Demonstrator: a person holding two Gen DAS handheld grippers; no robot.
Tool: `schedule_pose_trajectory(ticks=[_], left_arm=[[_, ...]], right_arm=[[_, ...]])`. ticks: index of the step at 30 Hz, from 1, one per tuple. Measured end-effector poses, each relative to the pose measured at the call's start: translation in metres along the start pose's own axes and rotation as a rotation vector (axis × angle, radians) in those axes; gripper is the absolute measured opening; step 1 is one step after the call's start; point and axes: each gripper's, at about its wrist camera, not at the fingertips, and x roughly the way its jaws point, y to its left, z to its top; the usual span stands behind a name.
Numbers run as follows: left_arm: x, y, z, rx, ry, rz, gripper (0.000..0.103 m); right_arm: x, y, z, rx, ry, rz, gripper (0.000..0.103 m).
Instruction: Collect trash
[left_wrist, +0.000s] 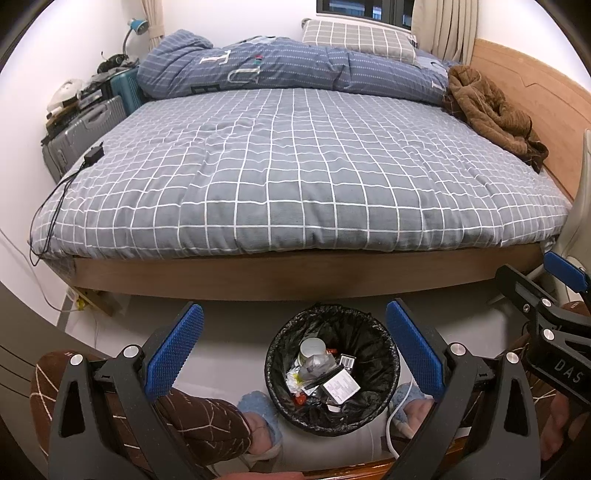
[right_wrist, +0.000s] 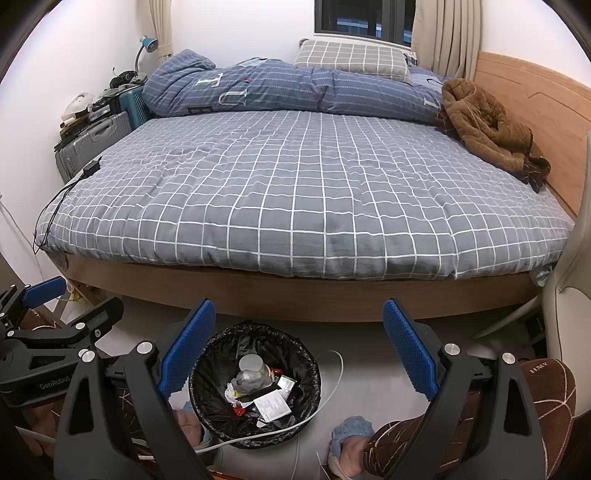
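Trash bin (left_wrist: 334, 402), black-lined, round, holds wrappers, paper and a cup.

The top of the trash bin (left_wrist: 332, 369) is open, so a hand can go straight down into it. At 12 o'clock from the bin the big bed (left_wrist: 295, 177) blocks the way, and the person's feet in blue slippers (left_wrist: 258, 421) sit close at 7 and 4 o'clock. A white cable (right_wrist: 325, 398) curls round the bin's right side.
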Motion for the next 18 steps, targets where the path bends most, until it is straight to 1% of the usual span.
schedule_pose_trajectory(ticks=[11, 18], left_arm=[[0.0025, -0.0016, -0.0003, 0.007, 0.005, -0.003, 0.097], [0.0006, -0.0035, -0.0004, 0.005, -0.006, -0.003, 0.097]], right_arm=[[0.0000, 0.0007, 0.0000, 0.001, -0.001, 0.000, 0.089], [0.0004, 0.0012, 0.0002, 0.000, 0.000, 0.001, 0.088]])
